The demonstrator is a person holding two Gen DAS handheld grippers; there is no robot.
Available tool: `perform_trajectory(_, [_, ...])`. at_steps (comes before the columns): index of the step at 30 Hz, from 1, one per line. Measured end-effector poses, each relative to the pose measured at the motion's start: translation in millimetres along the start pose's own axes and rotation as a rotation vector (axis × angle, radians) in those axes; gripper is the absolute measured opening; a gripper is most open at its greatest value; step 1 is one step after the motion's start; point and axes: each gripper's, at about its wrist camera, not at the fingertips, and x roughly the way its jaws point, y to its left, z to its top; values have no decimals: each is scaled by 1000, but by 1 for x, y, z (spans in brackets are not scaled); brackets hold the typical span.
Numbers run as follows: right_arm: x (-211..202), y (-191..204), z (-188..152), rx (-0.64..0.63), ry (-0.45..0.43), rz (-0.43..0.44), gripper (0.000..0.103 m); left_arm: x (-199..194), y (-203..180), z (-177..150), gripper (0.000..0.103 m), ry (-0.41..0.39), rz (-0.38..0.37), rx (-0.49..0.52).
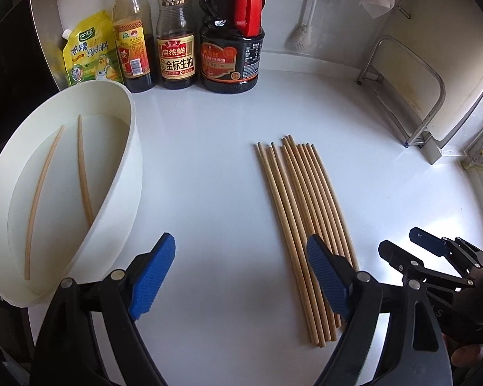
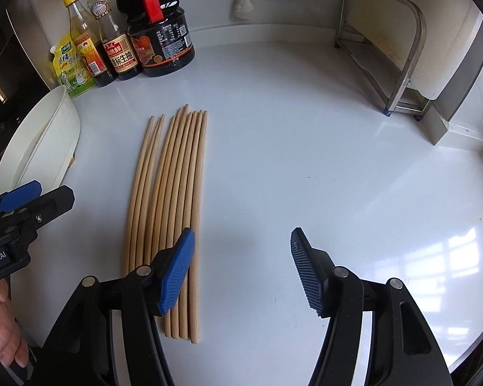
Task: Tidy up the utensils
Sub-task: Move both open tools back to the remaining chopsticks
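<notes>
Several wooden chopsticks (image 1: 302,225) (image 2: 174,177) lie side by side in a bundle on the white counter. To their left stands a white oval tub (image 1: 132,148) (image 2: 61,128) holding two chopsticks (image 1: 83,173). My left gripper (image 1: 241,247) hovers open over the bare counter between tub and bundle; its right finger overlaps the bundle's near ends in view. My right gripper (image 2: 243,238) is open just right of the bundle, its left finger over the near ends. Nothing is between either pair of jaws. Each gripper shows in the other's view (image 1: 399,241) (image 2: 53,189).
Sauce bottles (image 1: 177,38) (image 2: 157,32) and a yellow seasoning pouch (image 1: 87,58) line the back left wall. A metal rack (image 1: 402,96) (image 2: 402,48) with a board stands at the back right. A brush (image 1: 302,35) hangs on the wall.
</notes>
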Motion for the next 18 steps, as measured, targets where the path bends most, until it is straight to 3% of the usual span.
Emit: perform_trajectory(18, [30, 10, 3, -62, 20, 22, 59, 31, 4, -13, 82, 65, 47, -34])
